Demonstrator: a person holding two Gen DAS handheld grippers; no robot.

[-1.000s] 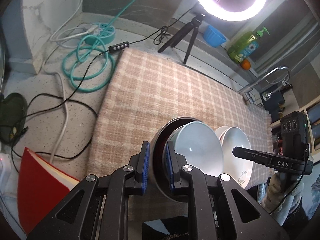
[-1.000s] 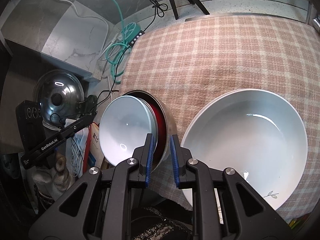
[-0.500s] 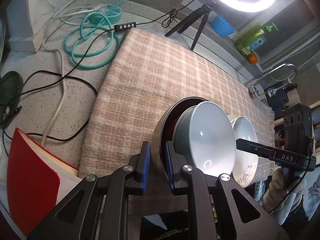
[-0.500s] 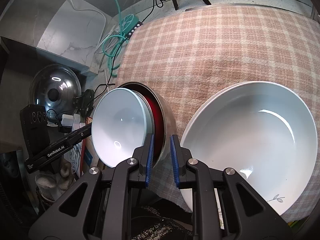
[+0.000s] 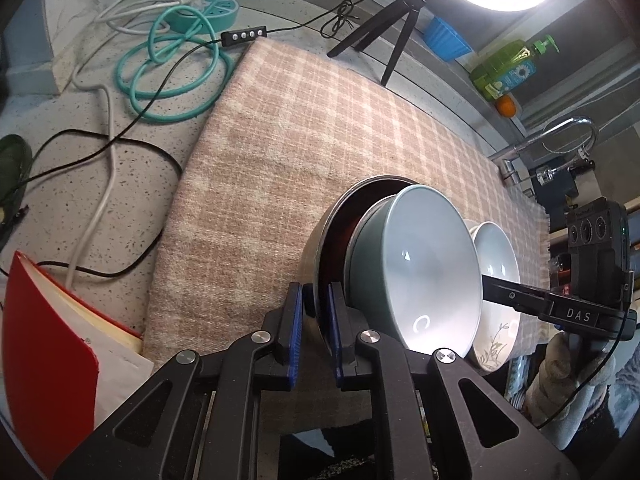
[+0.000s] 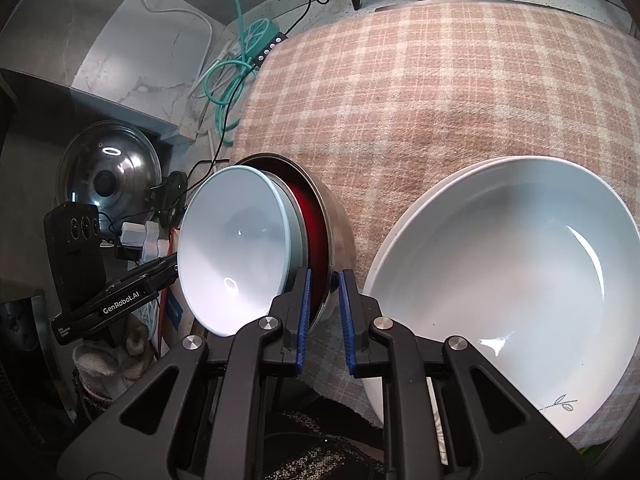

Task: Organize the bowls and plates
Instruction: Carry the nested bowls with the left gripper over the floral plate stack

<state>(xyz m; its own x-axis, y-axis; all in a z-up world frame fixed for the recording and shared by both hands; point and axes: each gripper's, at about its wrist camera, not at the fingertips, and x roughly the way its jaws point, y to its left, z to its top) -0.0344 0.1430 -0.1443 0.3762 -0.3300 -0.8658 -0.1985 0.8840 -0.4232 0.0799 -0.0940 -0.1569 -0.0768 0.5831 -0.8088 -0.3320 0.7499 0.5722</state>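
Observation:
A steel bowl (image 5: 320, 240) with a red inside is tipped on its side on the plaid cloth (image 5: 320, 120), and a pale grey-blue bowl (image 5: 420, 264) is nested in it. My left gripper (image 5: 314, 304) pinches the steel rim, its jaws closing on it. From the opposite side, my right gripper (image 6: 324, 292) also closes on the steel bowl's (image 6: 340, 232) rim. The pale bowl (image 6: 232, 248) faces left there. Stacked white deep plates (image 6: 500, 300) lie just right of it on the cloth (image 6: 440, 80); they appear behind the bowls as white plates (image 5: 496, 264).
A ring light on a tripod (image 5: 396, 32), a teal cable coil (image 5: 172, 76) and black wires lie on the speckled counter. A red book (image 5: 44, 344) sits at the near left. Soap bottle (image 5: 508, 68) and faucet (image 5: 560, 136) stand far right. A glass pot lid (image 6: 108, 168) leans at the left.
The nested bowls have tipped further onto their side, the pale bowl's mouth turning away from the steel one. The left gripper has sunk slightly; both grips stay on the steel rim.

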